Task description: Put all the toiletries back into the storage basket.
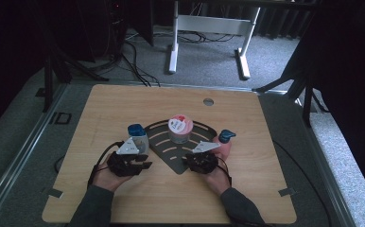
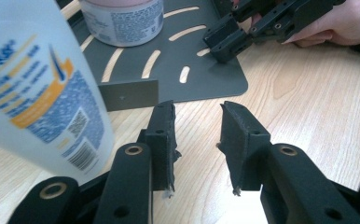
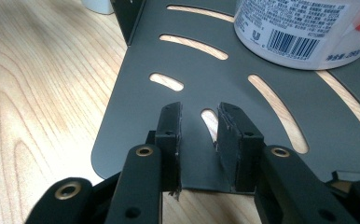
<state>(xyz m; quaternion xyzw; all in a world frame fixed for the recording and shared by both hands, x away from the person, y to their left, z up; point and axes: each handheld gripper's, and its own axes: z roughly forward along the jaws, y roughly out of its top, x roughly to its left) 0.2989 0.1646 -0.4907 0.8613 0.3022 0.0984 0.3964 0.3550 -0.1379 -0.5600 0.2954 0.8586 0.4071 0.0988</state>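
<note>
Both grippers, left [image 1: 142, 164] and right [image 1: 188, 163], hover with fingers parted and empty, probably between placements; next, grasp the white bottle [image 2: 38, 88].

High view: fixed camera above the person's side, looking forward and down over the whole wooden table [image 1: 247, 189], with floor and a desk frame beyond. Left gripper view: camera low and close behind the left gripper [image 2: 197, 128], looking along its jaws across the table towards the slotted dark plate [image 2: 215, 77], the right gripper [image 2: 243, 35] farther off. Right gripper view: camera equally low and close on the right gripper [image 3: 199, 126], facing over the same plate. All three views share this plate and the pink-lidded jar [image 1: 179, 127] standing on it
</note>
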